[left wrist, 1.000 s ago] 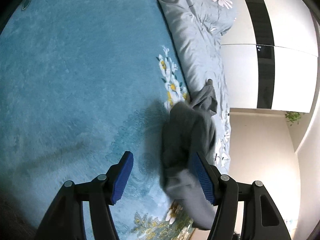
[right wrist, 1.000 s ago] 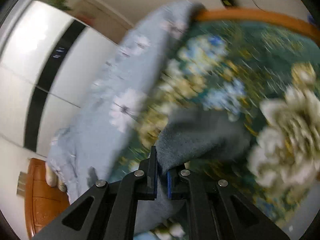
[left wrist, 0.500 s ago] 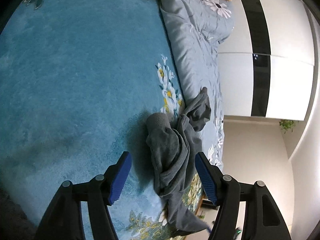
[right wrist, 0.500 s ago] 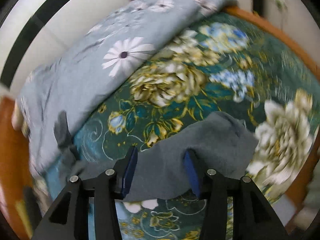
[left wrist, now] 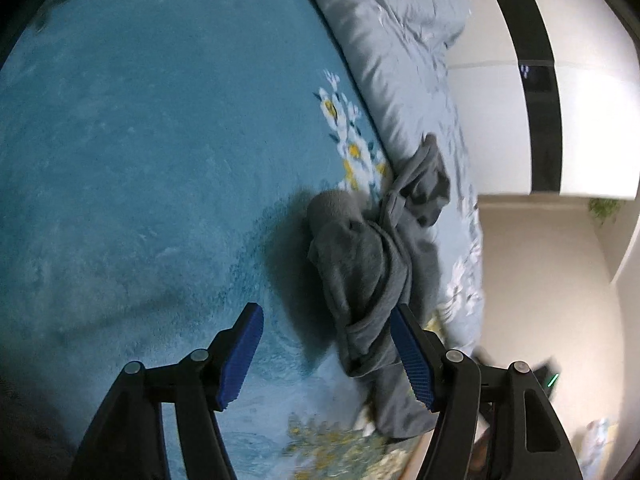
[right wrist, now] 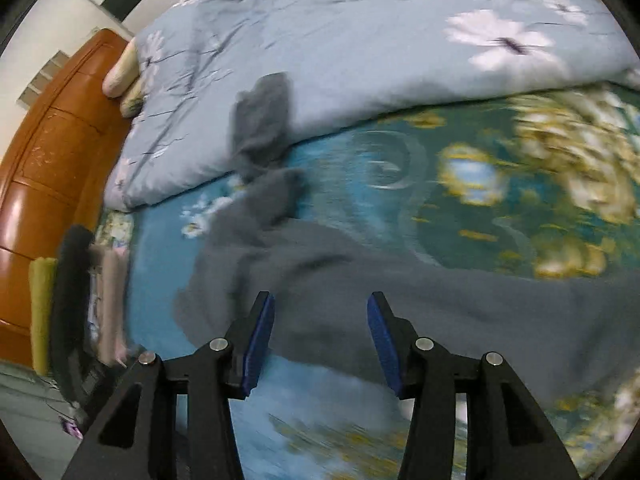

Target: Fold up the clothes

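Grey garment point(right wrist: 360, 300) lies rumpled on the bed point(left wrist: 140, 140), unfolded, one end draped up on the quilt point(right wrist: 340, 60). Right gripper point(right wrist: 320, 340) hovers with jaws spread, cloth lying beyond and below them, nothing pinched. Left gripper point(left wrist: 326, 356) is spread too, the bunched garment just ahead by its right pad point(left wrist: 412, 360), likely placed to catch an edge for flattening.

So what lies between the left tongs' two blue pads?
In the left wrist view, bare blue blanket and the near edge of the grey garment, by the right-hand pad.
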